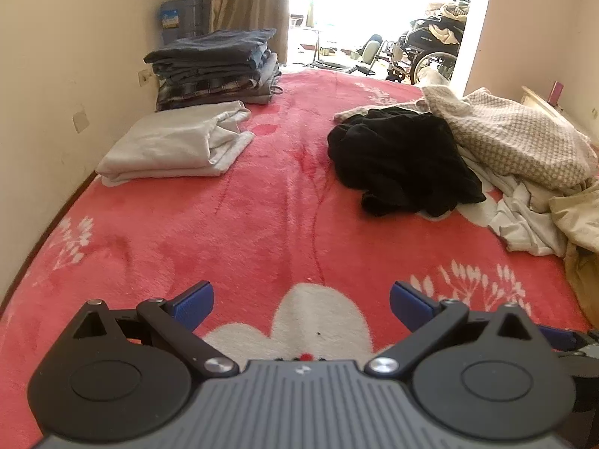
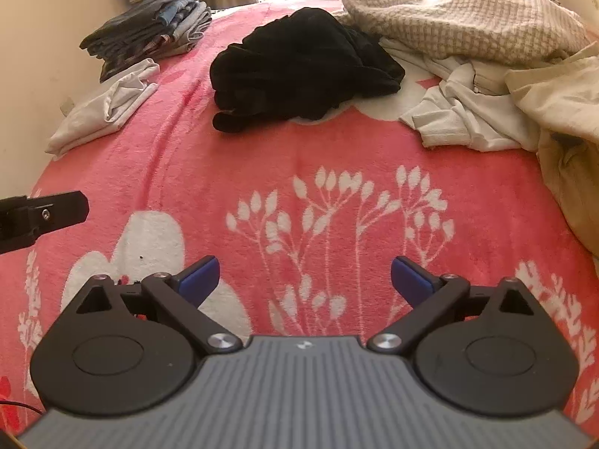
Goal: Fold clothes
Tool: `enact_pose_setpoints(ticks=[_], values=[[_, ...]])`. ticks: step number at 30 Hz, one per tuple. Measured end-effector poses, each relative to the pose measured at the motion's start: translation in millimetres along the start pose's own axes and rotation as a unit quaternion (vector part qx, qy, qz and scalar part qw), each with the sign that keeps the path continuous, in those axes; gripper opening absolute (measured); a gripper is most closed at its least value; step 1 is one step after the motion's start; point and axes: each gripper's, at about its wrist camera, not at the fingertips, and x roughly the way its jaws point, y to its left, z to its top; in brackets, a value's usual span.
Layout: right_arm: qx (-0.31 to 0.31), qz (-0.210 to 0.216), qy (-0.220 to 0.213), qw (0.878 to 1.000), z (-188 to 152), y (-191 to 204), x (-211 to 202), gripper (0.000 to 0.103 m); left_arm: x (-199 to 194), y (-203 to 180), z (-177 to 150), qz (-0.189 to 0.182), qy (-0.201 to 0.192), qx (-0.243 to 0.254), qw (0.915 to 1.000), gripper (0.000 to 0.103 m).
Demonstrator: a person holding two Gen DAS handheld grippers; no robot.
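A crumpled black garment (image 1: 400, 164) lies on the pink floral blanket (image 1: 262, 224), right of centre; it also shows in the right wrist view (image 2: 299, 67). A folded white garment (image 1: 179, 146) lies at the left by the wall, also seen in the right wrist view (image 2: 108, 108). Behind it stands a stack of folded dark clothes (image 1: 217, 67). My left gripper (image 1: 301, 305) is open and empty, low over the blanket. My right gripper (image 2: 305, 278) is open and empty, well short of the black garment.
A heap of unfolded clothes, a checked beige knit (image 1: 516, 138) and white pieces (image 2: 464, 112), lies at the right. A wall (image 1: 56, 75) runs along the bed's left side. A wheelchair (image 1: 430, 52) stands in the doorway beyond. The left gripper's edge (image 2: 41, 217) shows at left.
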Motion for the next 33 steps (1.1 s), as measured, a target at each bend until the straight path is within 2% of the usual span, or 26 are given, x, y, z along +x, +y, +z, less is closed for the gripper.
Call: enact_pose_setpoints(ticks=[6,8,11,13,16,29,33], values=[[-0.001,-0.005,0.006,1.000,5,0,-1,0.100,9,1,5,0.008,0.033,0.011,0.9994,0.101],[-0.004,-0.007,0.003,1.000,5,2,-3,0.100,5,1,2,0.007,0.020,0.013,0.9997,0.101],[-0.006,-0.007,-0.007,1.000,1,2,-5,0.101,8,16,11,-0.005,0.024,-0.001,0.9997,0.102],[-0.004,-0.004,-0.005,1.000,2,0,-6,0.101,4,5,-1,-0.007,0.016,-0.002,0.9998,0.103],[-0.004,-0.006,-0.008,1.000,3,0,-6,0.101,2,7,0,-0.014,0.011,-0.017,0.9997,0.103],[-0.001,-0.005,-0.003,1.000,4,-1,-7,0.102,6,5,-2,0.045,0.021,-0.011,0.9987,0.103],[-0.004,-0.007,-0.005,1.000,4,0,-8,0.102,5,4,-3,0.049,0.020,-0.007,0.9986,0.103]])
